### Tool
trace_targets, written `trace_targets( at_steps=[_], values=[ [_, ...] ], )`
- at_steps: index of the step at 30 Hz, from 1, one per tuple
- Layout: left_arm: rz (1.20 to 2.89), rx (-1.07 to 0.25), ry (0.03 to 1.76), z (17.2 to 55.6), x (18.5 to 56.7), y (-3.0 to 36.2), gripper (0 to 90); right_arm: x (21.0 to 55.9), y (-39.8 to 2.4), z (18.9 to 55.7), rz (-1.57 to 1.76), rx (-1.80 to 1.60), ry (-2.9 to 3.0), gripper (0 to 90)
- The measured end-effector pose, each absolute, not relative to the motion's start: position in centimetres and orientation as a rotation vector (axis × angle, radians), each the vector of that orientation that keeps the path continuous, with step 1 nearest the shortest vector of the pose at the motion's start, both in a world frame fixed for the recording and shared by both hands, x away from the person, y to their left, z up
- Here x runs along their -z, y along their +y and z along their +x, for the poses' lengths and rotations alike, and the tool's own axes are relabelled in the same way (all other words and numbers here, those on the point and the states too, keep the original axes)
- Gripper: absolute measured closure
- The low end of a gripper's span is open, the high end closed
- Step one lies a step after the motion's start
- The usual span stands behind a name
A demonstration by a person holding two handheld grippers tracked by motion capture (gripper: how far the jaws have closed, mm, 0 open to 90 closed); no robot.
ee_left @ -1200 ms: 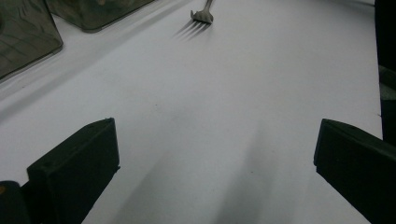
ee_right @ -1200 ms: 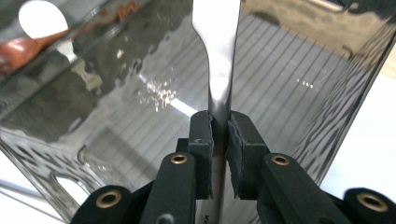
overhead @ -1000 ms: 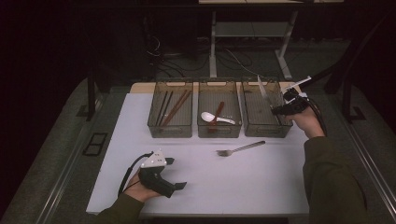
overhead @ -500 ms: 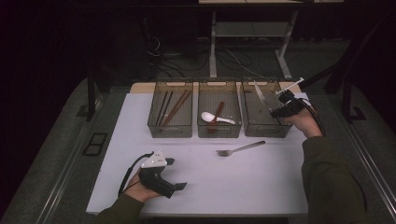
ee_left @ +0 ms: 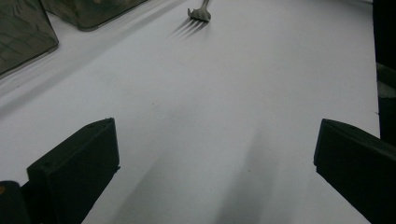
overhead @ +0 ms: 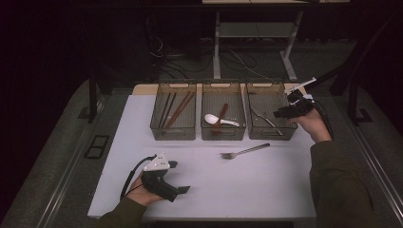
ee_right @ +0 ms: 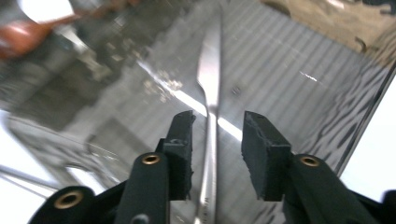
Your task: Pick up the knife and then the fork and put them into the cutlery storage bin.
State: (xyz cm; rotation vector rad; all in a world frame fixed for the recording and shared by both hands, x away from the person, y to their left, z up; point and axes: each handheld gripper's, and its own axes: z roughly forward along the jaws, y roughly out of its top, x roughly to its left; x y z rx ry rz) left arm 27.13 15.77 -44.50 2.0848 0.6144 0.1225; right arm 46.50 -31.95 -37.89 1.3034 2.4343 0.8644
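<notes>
My right tool [overhead: 281, 113] hangs over the right bin [overhead: 285, 131], tips dipped inside it. In the right gripper view the tool [ee_right: 215, 126] has its jaws parted a little way, and they have just been opening. The knife [ee_right: 210, 84] runs straight up between them, its handle passing through the gap with a sliver of space on each side, so the pads are off it and I have hold of nothing. The knife [overhead: 263, 118] lies slanted on the ribbed floor of that bin, blade end pointing away from me.

My left tool [overhead: 183, 190] rests low on the near left part of the white worktop [overhead: 285, 190], in my left hand [overhead: 142, 192], pointing toward the middle. In the left gripper view its jaws stand wide apart with only bare worktop between them; it grips nothing.

A fork [overhead: 244, 151] lies loose on the worktop just in front of the bins, between the middle bin [overhead: 223, 134] and the right one, tines toward my left; its tines [ee_left: 198, 14] show at the top of the left gripper view. It is well apart from both tools.

The left bin [overhead: 173, 134] holds chopsticks [overhead: 177, 110]. The middle bin holds a white spoon [overhead: 215, 119] and a brown spoon [overhead: 222, 116] crossing it.
</notes>
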Motion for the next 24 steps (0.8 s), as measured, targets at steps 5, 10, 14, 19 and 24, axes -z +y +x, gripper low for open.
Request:
trace_targets(
  at_steps=[5,10,14,19,24],
  values=[
    [2.084,-0.123,0.613,27.1,44.5,15.8,0.0,36.3,-32.0,44.8,1.262,-1.019,2.385,57.2],
    [2.082,-0.123,0.616,27.1,44.5,15.7,0.0,35.2,-31.5,42.3,1.171,-1.098,2.396,64.3],
    [2.084,-0.123,0.615,27.1,44.5,15.7,0.0,35.1,-30.7,40.3,1.114,-1.137,2.431,77.0],
    [2.085,-0.122,0.616,27.1,44.5,15.7,0.0,36.3,-29.3,38.3,1.040,-1.148,2.503,88.6],
    [2.087,-0.125,0.618,27.1,44.5,15.8,0.0,38.0,-27.8,37.7,1.009,-1.078,2.561,89.5]
  ],
)
